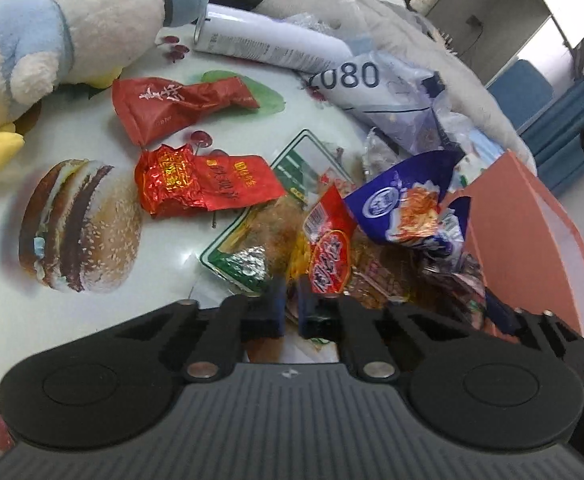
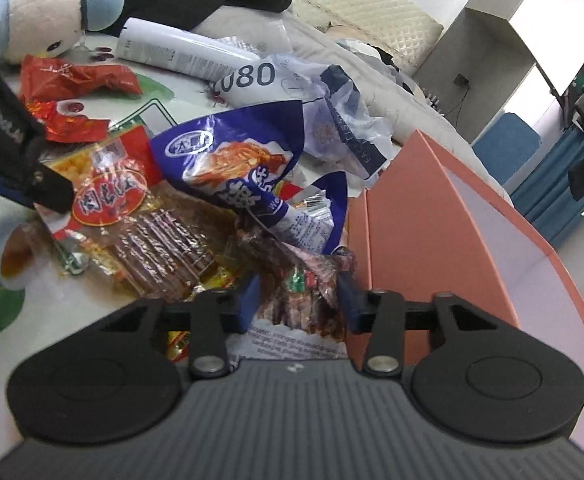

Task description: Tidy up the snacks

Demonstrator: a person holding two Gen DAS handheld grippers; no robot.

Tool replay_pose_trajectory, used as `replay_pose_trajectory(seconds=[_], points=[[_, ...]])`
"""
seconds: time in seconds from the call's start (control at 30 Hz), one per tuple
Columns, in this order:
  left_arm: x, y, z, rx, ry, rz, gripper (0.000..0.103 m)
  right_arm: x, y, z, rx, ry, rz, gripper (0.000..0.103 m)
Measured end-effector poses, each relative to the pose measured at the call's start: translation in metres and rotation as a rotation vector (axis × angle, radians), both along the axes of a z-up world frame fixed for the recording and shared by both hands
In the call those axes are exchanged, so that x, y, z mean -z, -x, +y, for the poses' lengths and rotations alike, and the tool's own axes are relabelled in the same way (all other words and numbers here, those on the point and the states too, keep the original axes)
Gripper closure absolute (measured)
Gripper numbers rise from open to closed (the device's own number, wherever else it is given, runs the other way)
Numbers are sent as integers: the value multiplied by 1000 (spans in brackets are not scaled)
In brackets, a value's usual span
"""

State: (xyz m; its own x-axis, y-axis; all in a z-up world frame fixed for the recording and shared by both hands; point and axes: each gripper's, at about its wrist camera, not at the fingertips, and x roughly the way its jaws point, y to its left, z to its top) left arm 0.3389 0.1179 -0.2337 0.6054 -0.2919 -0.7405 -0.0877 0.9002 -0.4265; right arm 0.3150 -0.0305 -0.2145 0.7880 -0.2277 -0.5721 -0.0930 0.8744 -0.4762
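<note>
A heap of snack packets lies on a white printed table (image 1: 72,320). My left gripper (image 1: 290,306) is shut on the edge of a clear packet with a red round label (image 1: 330,260); the right wrist view shows the left gripper (image 2: 58,200) pinching that packet (image 2: 108,200) from the left. My right gripper (image 2: 298,304) is shut on a dark crinkled packet (image 2: 304,280) that fills the gap between its fingers. A blue snack bag (image 2: 244,160) lies just beyond it, on top of the heap. Two red foil packets (image 1: 204,184) lie further left.
An open orange box (image 2: 432,220) stands at the right of the heap. A plush toy (image 1: 72,32), a white tube (image 1: 268,42) and a plastic bag marked 080 (image 1: 392,92) lie at the back. A green-edged packet (image 1: 248,264) sits under the heap.
</note>
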Motion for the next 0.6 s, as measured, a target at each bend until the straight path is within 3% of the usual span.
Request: replay_pose_trajectory(seconds=[0.17, 0.37, 0.6], points=[[-4, 28, -3, -3, 0, -83, 102, 1, 8, 0, -21, -36, -51, 72], [-12, 76, 5, -56, 7, -97, 103, -5, 34, 0, -34, -78, -92, 72], [-23, 132, 17, -107, -1, -85, 103, -31, 71, -1, -105, -145, -69, 72]])
